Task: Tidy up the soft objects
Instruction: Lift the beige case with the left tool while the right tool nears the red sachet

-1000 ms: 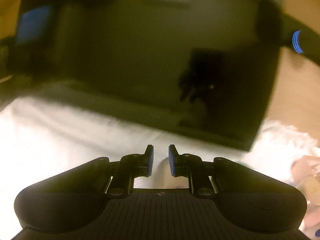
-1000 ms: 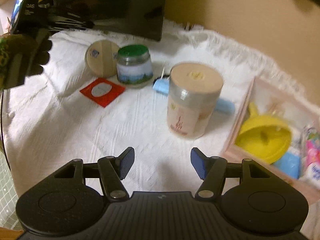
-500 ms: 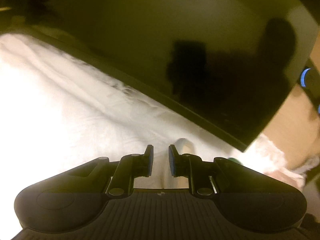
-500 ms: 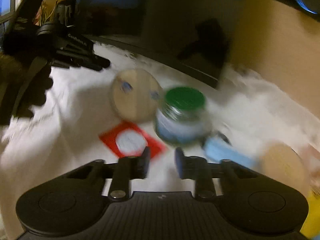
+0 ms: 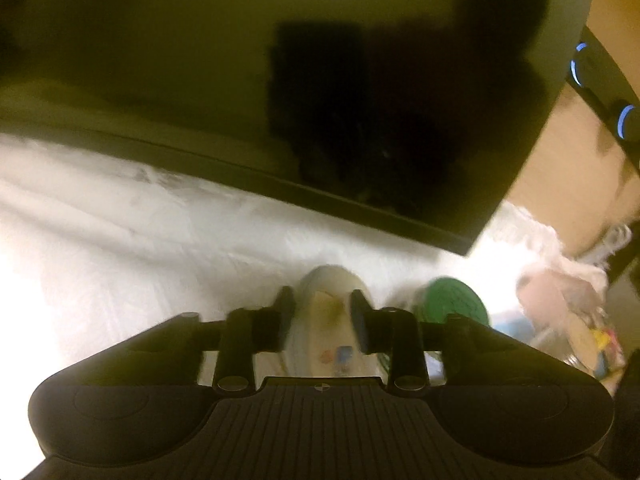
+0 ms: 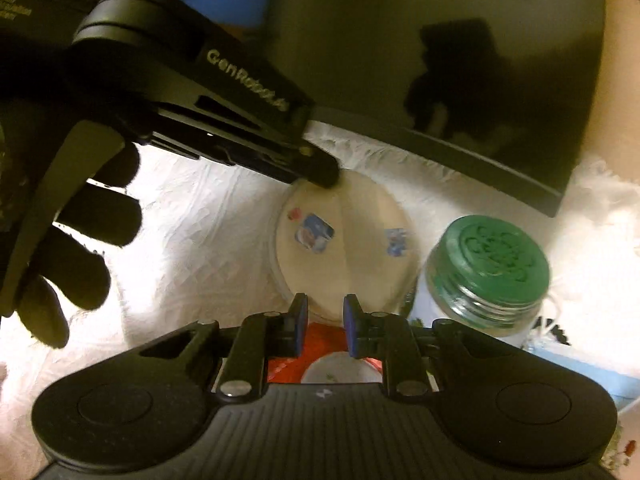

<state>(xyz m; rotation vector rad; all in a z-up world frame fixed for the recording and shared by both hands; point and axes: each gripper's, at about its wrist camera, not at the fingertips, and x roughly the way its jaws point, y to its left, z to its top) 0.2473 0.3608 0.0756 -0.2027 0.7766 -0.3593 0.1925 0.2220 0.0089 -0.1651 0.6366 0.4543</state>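
Note:
A round beige soft pad (image 6: 344, 240) with small blue stickers lies on the white cloth (image 6: 192, 240). My left gripper (image 5: 320, 316) is open, its fingers either side of the pad (image 5: 332, 320); in the right wrist view its tip (image 6: 320, 172) touches the pad's far edge. My right gripper (image 6: 325, 326) is nearly closed and empty, just short of the pad's near edge, above a red packet (image 6: 288, 364).
A glass jar with a green lid (image 6: 488, 268) stands right of the pad; it also shows in the left wrist view (image 5: 452, 308). A large black screen (image 6: 440, 80) stands close behind. A light blue object (image 6: 592, 372) lies at right.
My left gripper has opened and come down over the round pad. My right gripper has closed from wide open and moved left and forward toward the pad, away from the tall canister.

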